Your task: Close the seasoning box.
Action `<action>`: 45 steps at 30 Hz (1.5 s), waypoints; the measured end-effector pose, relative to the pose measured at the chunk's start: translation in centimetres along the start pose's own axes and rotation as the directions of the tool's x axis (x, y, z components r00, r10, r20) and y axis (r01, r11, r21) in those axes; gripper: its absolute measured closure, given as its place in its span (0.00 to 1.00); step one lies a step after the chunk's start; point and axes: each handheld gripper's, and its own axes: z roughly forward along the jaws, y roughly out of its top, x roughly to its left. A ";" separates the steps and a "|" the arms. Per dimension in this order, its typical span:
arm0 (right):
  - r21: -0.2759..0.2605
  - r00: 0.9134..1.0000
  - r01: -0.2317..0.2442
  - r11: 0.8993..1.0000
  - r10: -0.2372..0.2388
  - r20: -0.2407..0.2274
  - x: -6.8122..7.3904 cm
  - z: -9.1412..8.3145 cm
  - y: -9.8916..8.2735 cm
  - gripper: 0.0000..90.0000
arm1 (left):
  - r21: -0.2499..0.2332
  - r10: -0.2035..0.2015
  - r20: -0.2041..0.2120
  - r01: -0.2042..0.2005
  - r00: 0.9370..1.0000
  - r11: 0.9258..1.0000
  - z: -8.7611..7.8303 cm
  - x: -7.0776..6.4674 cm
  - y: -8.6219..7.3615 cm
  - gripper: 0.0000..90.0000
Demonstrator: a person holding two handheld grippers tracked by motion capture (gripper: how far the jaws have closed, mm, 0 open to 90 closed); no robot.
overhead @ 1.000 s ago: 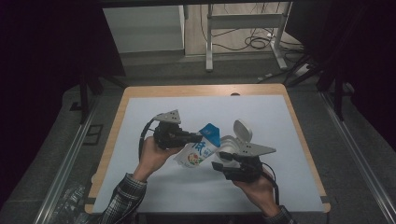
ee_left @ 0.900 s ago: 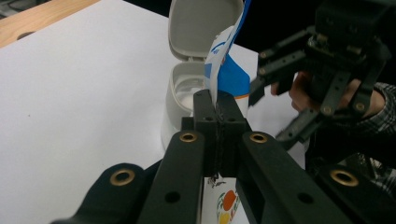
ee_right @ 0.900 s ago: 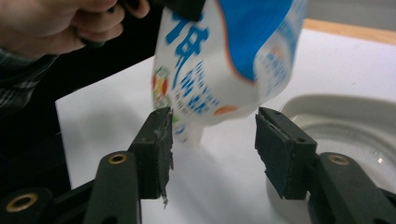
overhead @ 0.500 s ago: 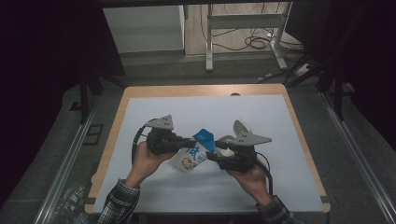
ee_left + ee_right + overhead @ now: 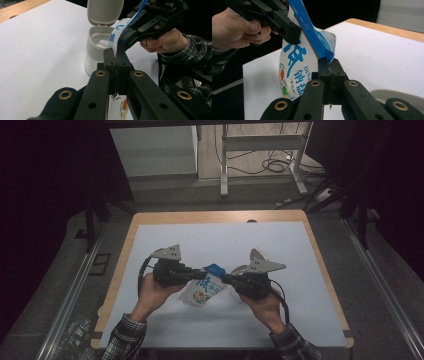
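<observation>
A white pouch with blue print and a blue top edge hangs above the table between both grippers. My left gripper is shut on the pouch's top edge from the left; in the left gripper view the pouch runs up out of its tips. From the right, my right gripper has just closed its jaws on the blue corner, with the pouch pinched at its tips. A white tub with its flip lid up stands just behind.
A white sheet covers the wooden table. The open tub stands on it by the right hand. Metal frame legs and cables lie on the floor beyond the far edge.
The right gripper came up and in from lower right and closed on the pouch's blue corner. The pouch, earlier held by the left gripper alone, now hangs between both.
</observation>
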 end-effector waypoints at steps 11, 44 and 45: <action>0.013 1.000 0.024 1.000 -0.024 -0.003 0.5 0.1 1.3 0.99 | -0.027 -0.028 -0.010 0.028 1.000 0.999 -0.4 0.7 -1.1 0.95; 0.098 0.993 0.082 0.992 -0.090 0.076 0.5 3.5 4.9 1.00 | 0.022 -0.105 -0.435 0.127 0.894 0.992 0.1 1.6 -6.4 0.11; 0.102 0.993 0.081 0.991 -0.089 0.078 0.4 3.7 4.9 1.00 | 0.041 -0.097 -0.454 0.130 0.886 0.991 0.1 1.6 -6.8 0.10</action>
